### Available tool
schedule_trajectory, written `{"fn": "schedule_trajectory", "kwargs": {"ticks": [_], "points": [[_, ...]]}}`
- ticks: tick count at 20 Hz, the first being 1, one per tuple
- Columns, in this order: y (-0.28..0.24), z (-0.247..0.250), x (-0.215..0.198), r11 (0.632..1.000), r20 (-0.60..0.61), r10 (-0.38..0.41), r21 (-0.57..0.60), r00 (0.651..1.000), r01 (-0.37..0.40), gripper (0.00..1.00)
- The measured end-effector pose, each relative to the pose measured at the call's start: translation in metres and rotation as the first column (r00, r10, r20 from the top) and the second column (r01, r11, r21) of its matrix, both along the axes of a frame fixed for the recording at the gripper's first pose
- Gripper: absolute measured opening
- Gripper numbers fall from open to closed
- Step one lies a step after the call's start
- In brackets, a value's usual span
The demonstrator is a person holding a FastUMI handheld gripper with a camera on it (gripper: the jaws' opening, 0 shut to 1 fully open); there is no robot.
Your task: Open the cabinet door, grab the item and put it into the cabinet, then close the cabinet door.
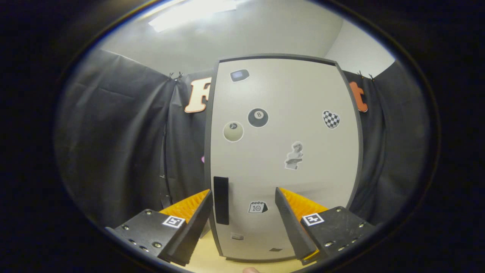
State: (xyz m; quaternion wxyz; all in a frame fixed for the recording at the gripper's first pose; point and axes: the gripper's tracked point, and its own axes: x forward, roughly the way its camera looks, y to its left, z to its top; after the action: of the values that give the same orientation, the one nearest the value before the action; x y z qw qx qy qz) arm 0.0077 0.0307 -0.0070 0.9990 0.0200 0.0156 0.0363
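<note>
White cabinet door (pixel 284 151) shut beyond the wide-open, empty tool (pixel 242 199).

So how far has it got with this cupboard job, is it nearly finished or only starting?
Only starting, by the look of it. Nothing looks done: the cabinet door appears shut, its stickers facing the camera. In hand: the tongs are open and holding nothing, with the dark handle just beyond the left finger, so a pull seems next. Left: opening the door, fetching the item, putting it inside and closing up.
</note>
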Motion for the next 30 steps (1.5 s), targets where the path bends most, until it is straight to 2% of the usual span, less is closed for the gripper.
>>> {"fn": "schedule_trajectory", "kwargs": {"ticks": [13,28,30], "points": [[0.038,-0.03,0.016,0.998,-0.071,0.052,-0.029,0.996,-0.055,0.97],[0.052,-0.076,0.071,0.994,-0.143,-0.046,-0.105,0.989,0.031,0.97],[0.053,-0.075,0.076,0.991,-0.124,-0.069,-0.121,0.99,0.054,0.86]]}}
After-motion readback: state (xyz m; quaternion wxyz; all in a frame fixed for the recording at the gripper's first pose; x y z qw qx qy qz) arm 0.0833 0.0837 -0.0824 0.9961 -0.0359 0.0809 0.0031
